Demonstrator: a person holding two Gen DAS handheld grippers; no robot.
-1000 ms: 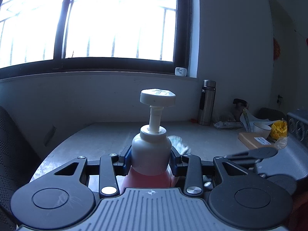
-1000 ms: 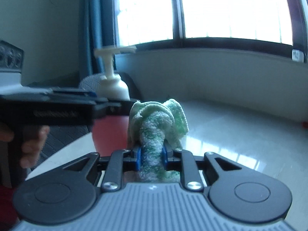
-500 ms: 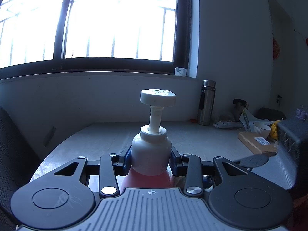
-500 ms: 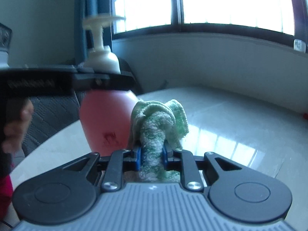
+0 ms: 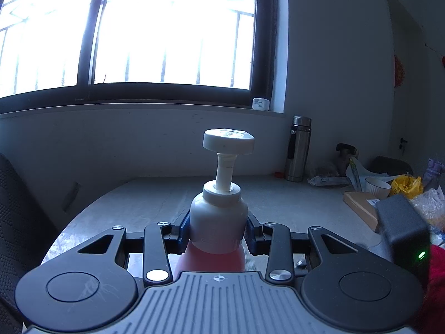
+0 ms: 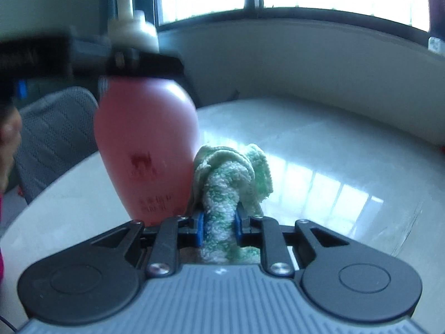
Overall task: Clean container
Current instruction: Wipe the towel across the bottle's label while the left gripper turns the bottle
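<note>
A pink pump bottle (image 5: 218, 222) with a white collar and pump head stands upright between the blue pads of my left gripper (image 5: 218, 232), which is shut on its shoulder. In the right wrist view the same pump bottle (image 6: 146, 144) fills the left side, with the left gripper's black fingers (image 6: 144, 61) clamped under its collar. My right gripper (image 6: 219, 224) is shut on a green and white cloth (image 6: 229, 175). The bunched cloth lies against the bottle's lower right side.
A pale stone table (image 6: 319, 150) lies below, with a window wall behind. At its far right stand a steel flask (image 5: 299, 147), a white bowl (image 5: 376, 188), a cardboard box (image 5: 361, 206) and bags. A mesh chair (image 6: 55, 133) is at the left. A person's hand (image 6: 8, 144) shows at the left edge.
My right gripper has come down and closer with the cloth; the bottle now looms large beside it, the cloth against its lower side. The left gripper and bottle have stayed put.
</note>
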